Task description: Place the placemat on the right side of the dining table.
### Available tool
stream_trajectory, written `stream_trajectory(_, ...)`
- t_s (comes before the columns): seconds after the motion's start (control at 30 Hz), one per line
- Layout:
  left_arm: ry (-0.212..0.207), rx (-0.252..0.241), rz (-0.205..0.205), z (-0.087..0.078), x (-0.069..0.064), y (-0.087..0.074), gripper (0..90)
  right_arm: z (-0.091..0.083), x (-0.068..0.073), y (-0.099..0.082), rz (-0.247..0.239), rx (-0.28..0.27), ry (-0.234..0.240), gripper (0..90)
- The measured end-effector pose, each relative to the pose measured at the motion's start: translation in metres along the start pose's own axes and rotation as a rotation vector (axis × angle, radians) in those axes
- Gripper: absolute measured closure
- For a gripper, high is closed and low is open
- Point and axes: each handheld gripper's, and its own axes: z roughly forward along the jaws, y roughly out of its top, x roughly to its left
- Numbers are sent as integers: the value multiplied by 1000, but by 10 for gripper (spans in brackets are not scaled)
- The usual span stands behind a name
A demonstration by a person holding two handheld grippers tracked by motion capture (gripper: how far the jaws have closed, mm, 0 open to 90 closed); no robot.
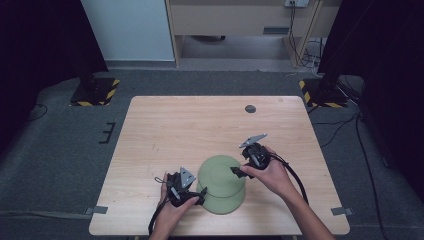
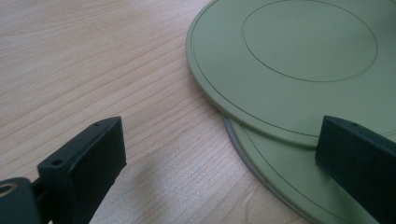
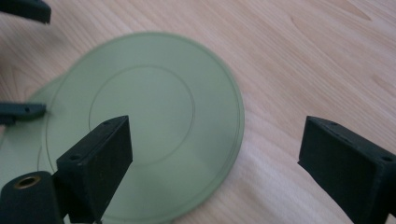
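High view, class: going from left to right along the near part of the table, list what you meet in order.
Left hand-held gripper → green plates, two stacked and offset → right hand-held gripper, jaws open over the top plate's right edge.

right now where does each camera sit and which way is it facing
High view: fixed above the person's side, looking forward and down on the table; forearms, left gripper, right gripper.
Left gripper view: rides the left gripper, looking low across the wood at the upper plate overlapping the lower plate.
Right gripper view: rides the right gripper, looking down on the plates.
All three views share the two green plates.
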Motion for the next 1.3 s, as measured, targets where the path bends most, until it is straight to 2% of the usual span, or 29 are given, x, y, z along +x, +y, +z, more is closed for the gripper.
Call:
stream_trajectory(0.27, -2, 0, -1, 0, 0, 0, 12, 29, -17, 8, 65, 28, 71, 151)
stream_trajectory(0.5, 6, -3, 1, 0, -1, 0, 13, 47, -20, 7, 71, 51, 108, 239)
stream_trajectory(0.77, 7, -3, -2, 0, -1, 0, 15, 55, -22, 6, 100, 66, 136, 341)
stream_trajectory(1.07, 6, -3, -1, 0, -1, 0, 14, 65, -22, 7, 122, 81, 178, 328)
stream_trajectory(1.3, 8, -2, -1, 0, -1, 0, 11, 63, -20, 8, 113, 85, 175, 337)
